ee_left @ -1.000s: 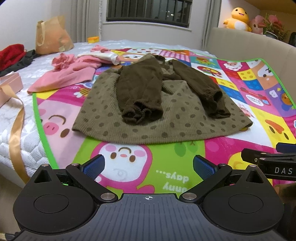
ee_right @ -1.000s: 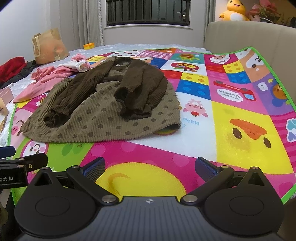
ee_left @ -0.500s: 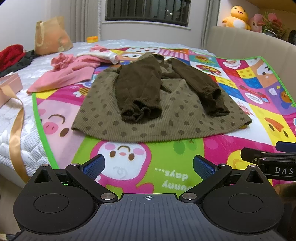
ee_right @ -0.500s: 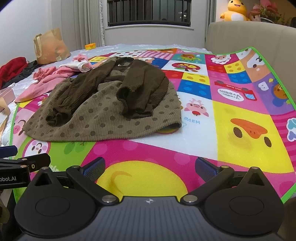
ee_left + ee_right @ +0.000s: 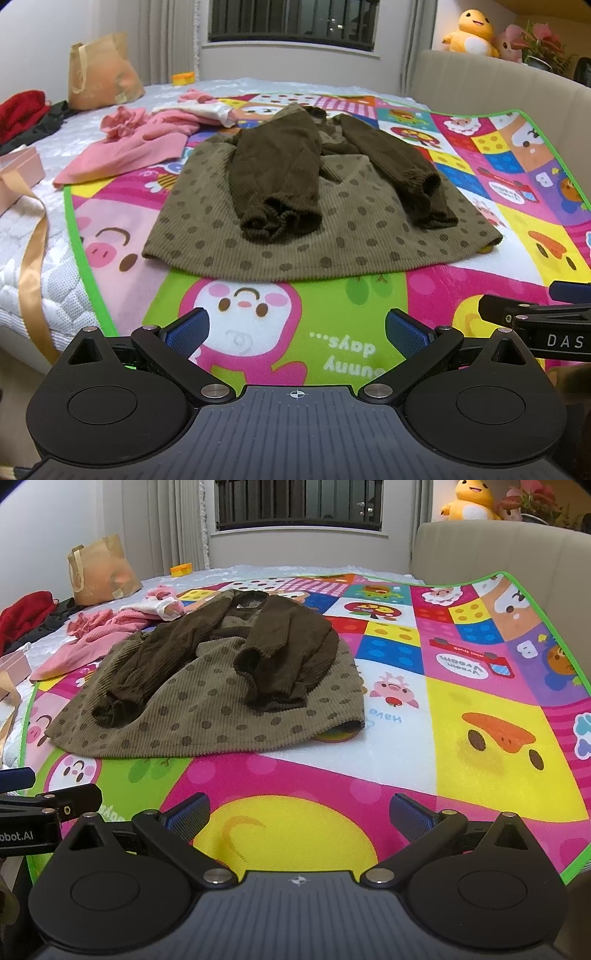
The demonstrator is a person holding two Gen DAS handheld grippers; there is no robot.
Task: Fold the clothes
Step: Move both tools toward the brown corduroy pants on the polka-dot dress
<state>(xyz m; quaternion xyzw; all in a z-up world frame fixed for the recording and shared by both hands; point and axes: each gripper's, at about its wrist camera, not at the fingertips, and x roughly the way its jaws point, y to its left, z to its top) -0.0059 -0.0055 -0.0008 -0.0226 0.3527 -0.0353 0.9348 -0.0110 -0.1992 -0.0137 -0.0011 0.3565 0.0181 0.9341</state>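
Currently, your left hand-held gripper and right hand-held gripper hover with fingers spread, empty, over the play mat's near edge; the brown dotted dress, sleeves folded inward, lies ahead, apart from both.

Olive dotted corduroy dress lies on the cartoon-printed play mat, both sleeves folded across its front. Pink garments lie left of it, partly on the mat. Brown paper bag stands far left on the bed.
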